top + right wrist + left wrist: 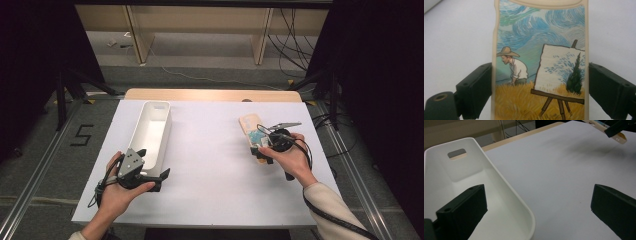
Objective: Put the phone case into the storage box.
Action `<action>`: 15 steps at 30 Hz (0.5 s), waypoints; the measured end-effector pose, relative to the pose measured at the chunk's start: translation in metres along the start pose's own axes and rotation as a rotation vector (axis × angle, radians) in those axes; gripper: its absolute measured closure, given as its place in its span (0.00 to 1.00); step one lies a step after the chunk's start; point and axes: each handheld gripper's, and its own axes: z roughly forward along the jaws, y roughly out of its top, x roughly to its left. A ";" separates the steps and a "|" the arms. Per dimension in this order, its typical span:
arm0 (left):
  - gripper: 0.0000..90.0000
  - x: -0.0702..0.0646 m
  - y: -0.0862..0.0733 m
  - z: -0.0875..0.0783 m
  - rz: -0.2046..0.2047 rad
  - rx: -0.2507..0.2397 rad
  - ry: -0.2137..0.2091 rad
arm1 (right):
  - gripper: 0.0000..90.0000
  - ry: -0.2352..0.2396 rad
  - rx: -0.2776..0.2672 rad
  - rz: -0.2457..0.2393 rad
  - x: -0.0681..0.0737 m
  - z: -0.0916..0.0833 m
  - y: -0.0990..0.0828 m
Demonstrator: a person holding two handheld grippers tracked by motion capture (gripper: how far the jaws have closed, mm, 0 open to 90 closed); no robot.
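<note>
The left gripper (150, 176) has its jaws wide apart, and they stand on both sides of the near wall of the white bin (150, 131); one jaw is inside the bin, the other outside over the white table (210, 165), and the pads do not press the wall. The right gripper (540, 85) holds the phone case (540, 62) by its two long edges. The case shows a painted man in a straw hat beside an easel; I see no readable writing on it.

glossy printed phone case (539, 62), matt white plastic bin (150, 135)
</note>
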 end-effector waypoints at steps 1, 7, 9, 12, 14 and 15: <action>0.00 0.000 0.000 0.000 0.000 0.000 0.000 | 0.13 0.003 -0.008 -0.002 0.001 -0.001 0.000; 0.00 0.000 0.000 0.000 0.000 -0.002 0.002 | 0.13 0.029 -0.046 -0.022 0.007 -0.003 -0.001; 0.00 0.001 0.001 0.000 0.000 -0.003 0.004 | 0.13 0.034 -0.057 -0.027 0.009 -0.004 -0.002; 0.00 0.001 0.003 0.001 -0.005 -0.007 0.007 | 0.13 0.046 -0.073 -0.042 0.011 -0.006 -0.003; 0.00 0.001 0.005 0.002 -0.004 -0.009 0.004 | 0.13 0.054 -0.080 -0.048 0.014 -0.007 -0.004; 0.00 0.000 0.006 0.003 -0.009 -0.011 0.003 | 0.13 0.056 -0.085 -0.051 0.015 -0.007 -0.004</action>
